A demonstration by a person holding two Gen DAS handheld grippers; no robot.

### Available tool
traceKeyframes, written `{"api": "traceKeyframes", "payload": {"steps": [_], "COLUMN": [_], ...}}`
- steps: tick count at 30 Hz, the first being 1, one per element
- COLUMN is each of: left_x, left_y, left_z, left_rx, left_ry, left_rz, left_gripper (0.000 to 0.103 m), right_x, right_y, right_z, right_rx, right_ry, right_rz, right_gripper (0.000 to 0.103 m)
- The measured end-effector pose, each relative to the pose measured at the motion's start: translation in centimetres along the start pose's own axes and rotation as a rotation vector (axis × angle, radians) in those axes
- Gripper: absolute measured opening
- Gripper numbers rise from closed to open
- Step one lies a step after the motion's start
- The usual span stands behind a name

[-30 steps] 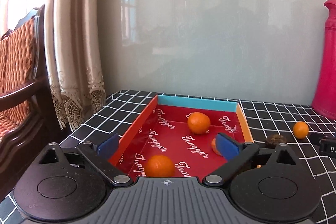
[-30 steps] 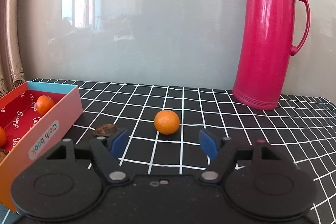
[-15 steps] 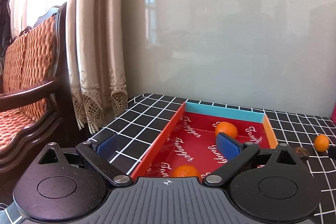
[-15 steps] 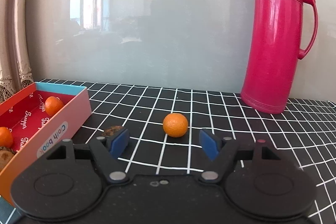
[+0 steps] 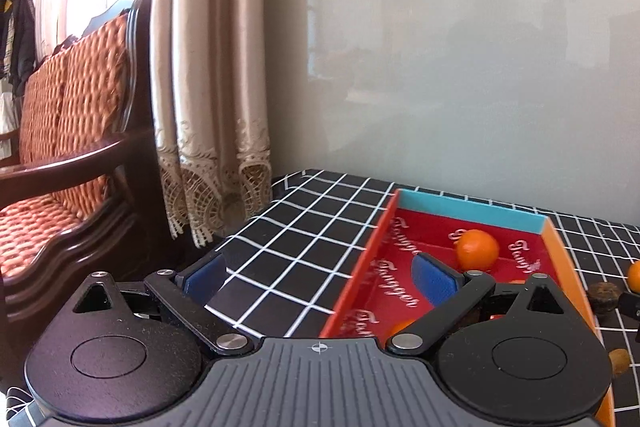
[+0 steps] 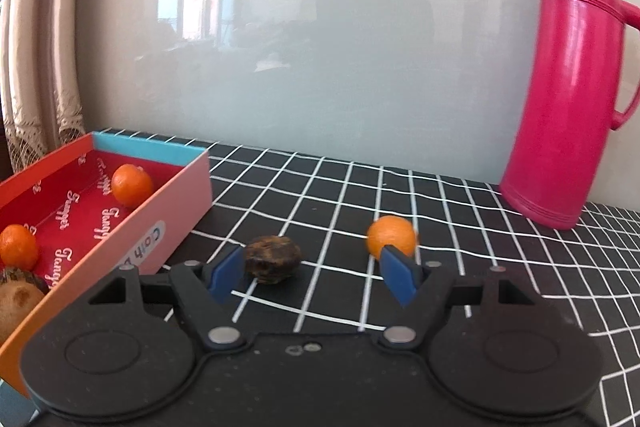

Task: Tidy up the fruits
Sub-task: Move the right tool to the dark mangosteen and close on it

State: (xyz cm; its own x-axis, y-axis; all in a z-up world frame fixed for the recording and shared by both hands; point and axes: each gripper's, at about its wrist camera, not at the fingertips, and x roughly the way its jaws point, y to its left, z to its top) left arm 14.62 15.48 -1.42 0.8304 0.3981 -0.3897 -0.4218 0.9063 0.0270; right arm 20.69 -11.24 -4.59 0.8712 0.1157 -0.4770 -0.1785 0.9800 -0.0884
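Loose fruit: one orange [image 6: 391,235] sits on the black, white-gridded surface [image 6: 460,227] outside the box, just past the blue pad of your right gripper's right-hand finger. A dark, wrinkled brown fruit [image 6: 273,258] lies to its left on the same surface, just beside the left-hand pad; whether it touches the pad you cannot tell.
Box: the red-lined tray box [image 6: 176,211] stands at the left of your right-hand view, with a blue far wall and orange side walls.
Fruit in the box: two oranges show in the right wrist view, one near the far end [image 6: 131,185] and one nearer you [image 6: 18,245], with a fuzzy brown fruit [image 6: 18,301] at the near edge.
Right gripper [image 6: 312,273]: your jaws stand apart with nothing between the pads; the dark fruit and the loose orange lie just beyond them.
Left gripper [image 5: 320,277]: your jaws are wide apart and hold nothing. The left pad hangs over the gridded surface; the right pad hangs over the box's red floor, in front of an orange.
Behind: a tall pink thermos jug [image 6: 572,83] stands on the surface to the right, against a glossy pale wall.
Off to the left: a lace-edged curtain [image 5: 212,87] hangs by the corner of the surface, with a dark wooden bench [image 5: 76,147] carrying orange cushions beyond it.
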Motion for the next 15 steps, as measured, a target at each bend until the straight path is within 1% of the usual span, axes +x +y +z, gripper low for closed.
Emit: {"api": "traceKeyframes", "payload": {"steps": [8,12,15], "left_x": [1.0,1.4,1.6], "left_y": [1.7,2.3,2.5], "left_z": [-0.1,-0.2,-0.1], "left_rx": [-0.004,-0.013,-0.018], "left_ry": [0.016,0.024,0.024], "left_rz": [0.029,0.046,0.042], "left_gripper": [0.099,0.099,0.099], "right_x": [1.2,2.0,2.7], "right_y": [0.8,1.2,1.6], "right_z": [0.1,0.2,0.3], "right_rx": [-0.019,-0.020,-0.024], "right_ry": [0.015,0.033,0.045], "right_rz": [0.002,0.016,0.024], "right_gripper": [0.072,0.069,0.067]}}
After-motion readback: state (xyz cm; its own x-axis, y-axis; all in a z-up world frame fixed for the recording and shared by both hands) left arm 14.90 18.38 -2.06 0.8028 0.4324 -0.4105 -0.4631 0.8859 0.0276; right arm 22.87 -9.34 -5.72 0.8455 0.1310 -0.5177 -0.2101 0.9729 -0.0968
